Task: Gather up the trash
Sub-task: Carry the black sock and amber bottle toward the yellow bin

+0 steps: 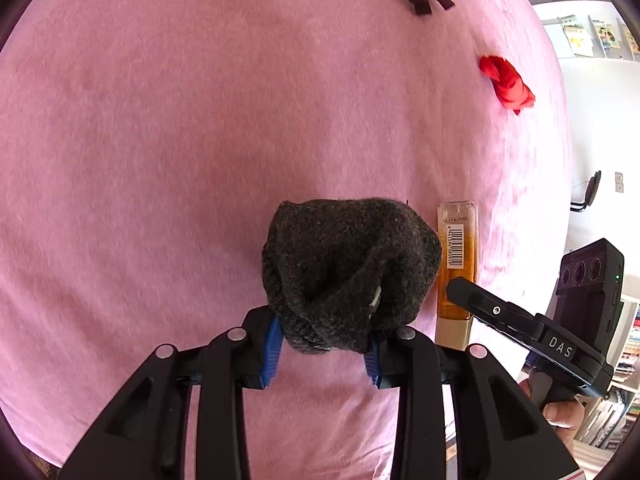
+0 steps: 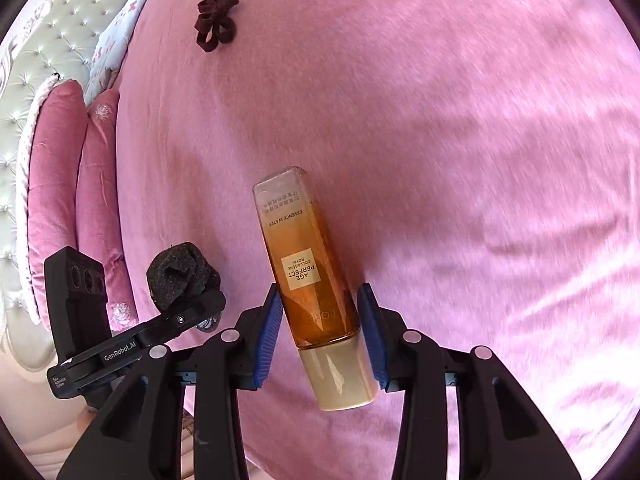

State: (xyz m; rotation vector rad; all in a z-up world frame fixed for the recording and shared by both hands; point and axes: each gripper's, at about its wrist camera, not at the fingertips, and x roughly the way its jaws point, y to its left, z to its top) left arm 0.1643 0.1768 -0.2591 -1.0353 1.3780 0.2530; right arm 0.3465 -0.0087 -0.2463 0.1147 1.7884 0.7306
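Observation:
A crumpled dark grey felt wad [image 1: 348, 264] sits between the blue pads of my left gripper [image 1: 324, 346], which is shut on it above the pink bedspread [image 1: 160, 140]. My right gripper [image 2: 320, 332] is shut on an amber cosmetic bottle [image 2: 304, 264] with a beige cap, gripped near the cap with its base pointing away. The left wrist view shows the same bottle [image 1: 458, 256] just right of the wad, with the right gripper's finger [image 1: 492, 308] on it. The right wrist view shows the wad [image 2: 180, 270] in the left gripper [image 2: 192, 312] at the lower left.
A dark brown ribbon bow [image 2: 218, 20] and a red crumpled piece [image 1: 508, 84] lie farther off on the bedspread. Pink pillows [image 2: 60, 200] and a tufted headboard [image 2: 40, 60] stand at the left. Shelves with books [image 1: 624, 360] are beyond the bed's right edge.

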